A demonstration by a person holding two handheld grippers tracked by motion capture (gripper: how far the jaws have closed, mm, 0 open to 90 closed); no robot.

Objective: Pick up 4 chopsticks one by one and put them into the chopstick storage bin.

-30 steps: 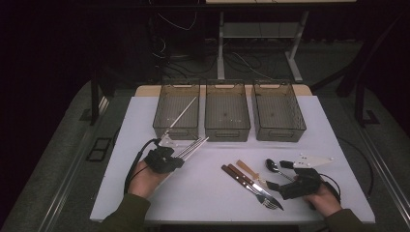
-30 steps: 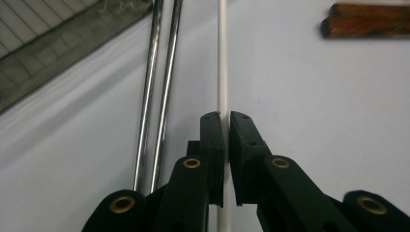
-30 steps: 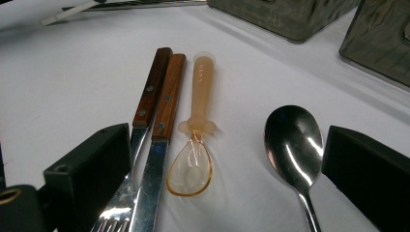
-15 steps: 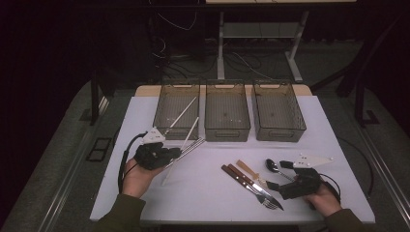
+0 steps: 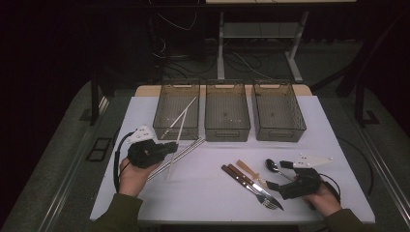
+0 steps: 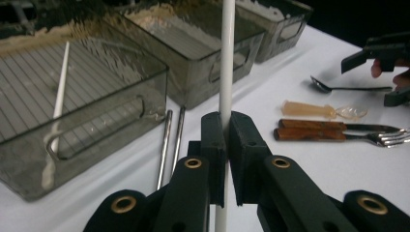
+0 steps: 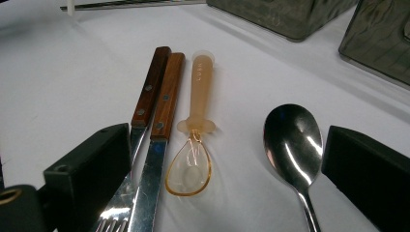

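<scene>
Left smoked clear plastic bin (image 5: 168, 126): you've got one white chopstick (image 6: 59, 102) lying inside it, tip up on the far wall.
Middle smoked clear plastic bin (image 5: 227, 129): sits just beside the left one at the far edge of your white table (image 5: 203, 193).
Right smoked clear plastic bin (image 5: 278, 130): last in the row.
Pair of steel chopsticks (image 6: 170, 145): flat on the table, in front of the left bin.
Wooden-handled knife (image 7: 160, 140) and wooden-handled fork (image 7: 140, 121): side by side, touching.
Translucent amber plastic spoon (image 7: 193, 145): just beside the knife.
Shiny steel spoon (image 7: 292, 145): bowl up, near the amber one.
</scene>
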